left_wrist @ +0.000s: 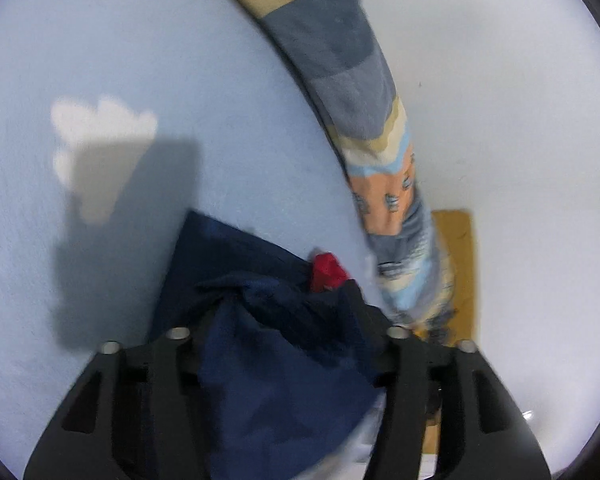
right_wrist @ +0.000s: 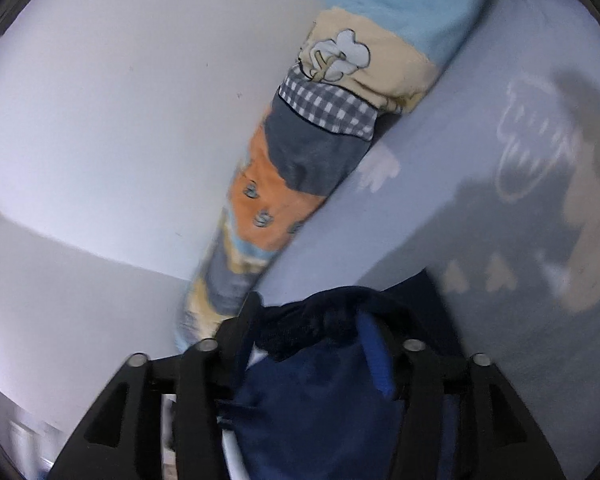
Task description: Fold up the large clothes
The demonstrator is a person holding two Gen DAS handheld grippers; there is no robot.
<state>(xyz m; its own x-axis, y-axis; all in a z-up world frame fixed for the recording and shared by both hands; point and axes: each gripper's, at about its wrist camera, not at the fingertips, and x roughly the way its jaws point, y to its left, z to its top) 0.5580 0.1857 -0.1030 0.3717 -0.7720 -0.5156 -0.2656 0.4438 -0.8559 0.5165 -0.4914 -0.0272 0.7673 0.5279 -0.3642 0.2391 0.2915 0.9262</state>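
A dark navy garment (left_wrist: 276, 360) is bunched between the fingers of my left gripper (left_wrist: 288, 344), which is shut on it and holds it above a light blue bed sheet (left_wrist: 160, 60). A red patch (left_wrist: 328, 272) shows at the garment's far edge. In the right wrist view the same navy garment (right_wrist: 320, 384) fills the space between my right gripper's (right_wrist: 312, 356) fingers, which are shut on it. A brighter blue strip (right_wrist: 374, 356) of the garment shows near the right finger.
A patchwork blanket roll (left_wrist: 356, 92) in grey, tan, orange and pale blue lies along the bed's edge against a white wall (left_wrist: 500, 80); it also shows in the right wrist view (right_wrist: 320, 132). A brown board (left_wrist: 460, 256) stands by the wall. The sheet (right_wrist: 520, 160) has white cloud prints.
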